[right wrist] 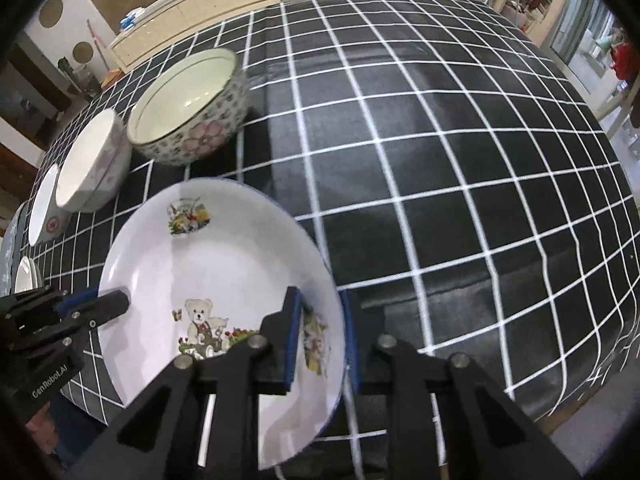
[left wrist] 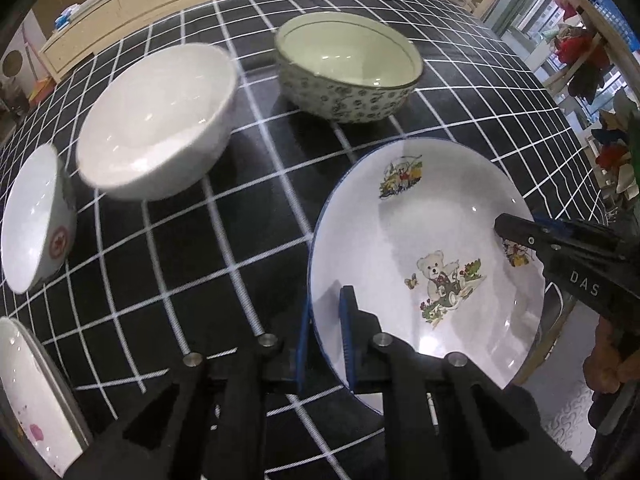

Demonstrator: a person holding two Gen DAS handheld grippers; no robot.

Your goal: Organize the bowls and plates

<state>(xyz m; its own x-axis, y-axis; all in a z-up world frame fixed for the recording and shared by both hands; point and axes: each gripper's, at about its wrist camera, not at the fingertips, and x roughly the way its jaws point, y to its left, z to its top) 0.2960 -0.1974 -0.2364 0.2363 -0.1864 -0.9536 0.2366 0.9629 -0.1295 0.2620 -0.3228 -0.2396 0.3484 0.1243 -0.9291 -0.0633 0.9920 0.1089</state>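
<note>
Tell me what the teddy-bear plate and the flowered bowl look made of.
Teddy-bear plate: glossy white with a thin blue rim and printed decals, so probably enamel, melamine or glazed ceramic; the look leaves it open. Flowered bowl: thick wall, shiny pale-green inside with sharp highlights, likely glazed ceramic.

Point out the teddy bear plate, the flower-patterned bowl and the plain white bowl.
teddy bear plate point(right wrist: 224, 264), right wrist view, bare inner surface.
flower-patterned bowl point(left wrist: 340, 100), left wrist view, outer wall.
plain white bowl point(left wrist: 160, 120), left wrist view, inner surface.

The bear-print plate point(right wrist: 240, 264) looks glossy, smooth glazed ceramic; the checked cloth point(right wrist: 440, 160) on the desk is matt; the cabinet point(right wrist: 192, 12) at the upper left looks pale wood.
</note>
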